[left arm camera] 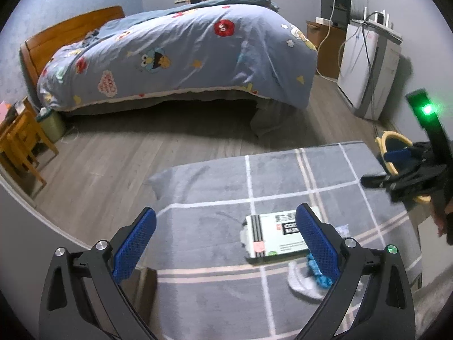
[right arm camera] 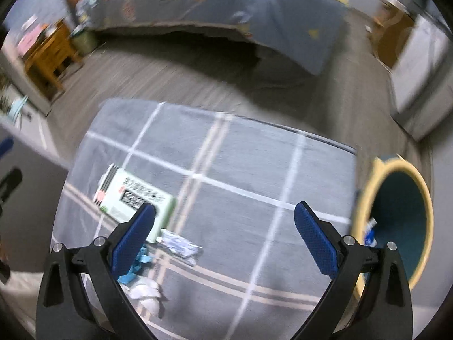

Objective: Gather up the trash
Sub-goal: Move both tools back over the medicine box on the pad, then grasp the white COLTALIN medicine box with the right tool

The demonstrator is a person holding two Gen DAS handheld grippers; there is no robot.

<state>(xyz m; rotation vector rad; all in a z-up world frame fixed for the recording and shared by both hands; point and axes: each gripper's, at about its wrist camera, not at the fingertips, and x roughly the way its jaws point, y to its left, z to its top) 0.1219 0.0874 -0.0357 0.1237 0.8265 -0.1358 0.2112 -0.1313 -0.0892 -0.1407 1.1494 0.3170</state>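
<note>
Two blue-padded fingers of the left gripper (left arm camera: 225,238) are seen nearest the lens, spread wide apart with nothing held between them. Beyond and below them a grey rug (left arm camera: 198,198) with pale grid lines is laid over a wooden floor (left arm camera: 99,164). On the rug, a flat white and green box (left arm camera: 271,238) is found just inside the right-hand finger, partly hidden behind its pad. Closer to the lens, beside the base of that same finger, a crumpled white tissue (left arm camera: 300,282) and a scrap of light blue material (left arm camera: 315,270) are seen, lying close together. Off to the far right, the right gripper (left arm camera: 396,175) is caught from the side above a yellow-rimmed bin (left arm camera: 392,138).

From the right wrist view, which is blurred, the right gripper (right arm camera: 225,235) is likewise shown wide open and empty. The same box (right arm camera: 133,195) is placed ahead of its left-hand finger, partly covered by the fingertip. A clear crinkled wrapper (right arm camera: 181,245) is seen just inside that finger, and the blue scrap (right arm camera: 136,266) and white tissue (right arm camera: 147,294) are seen near its base. The bin (right arm camera: 396,221), with a dark teal interior, is set just outside the right-hand finger at the rug's edge, and a small white and blue item (right arm camera: 371,232) is seen lying inside it.

Farther away a bed (left arm camera: 175,56) with a blue cartoon-print duvet is seen.
</note>
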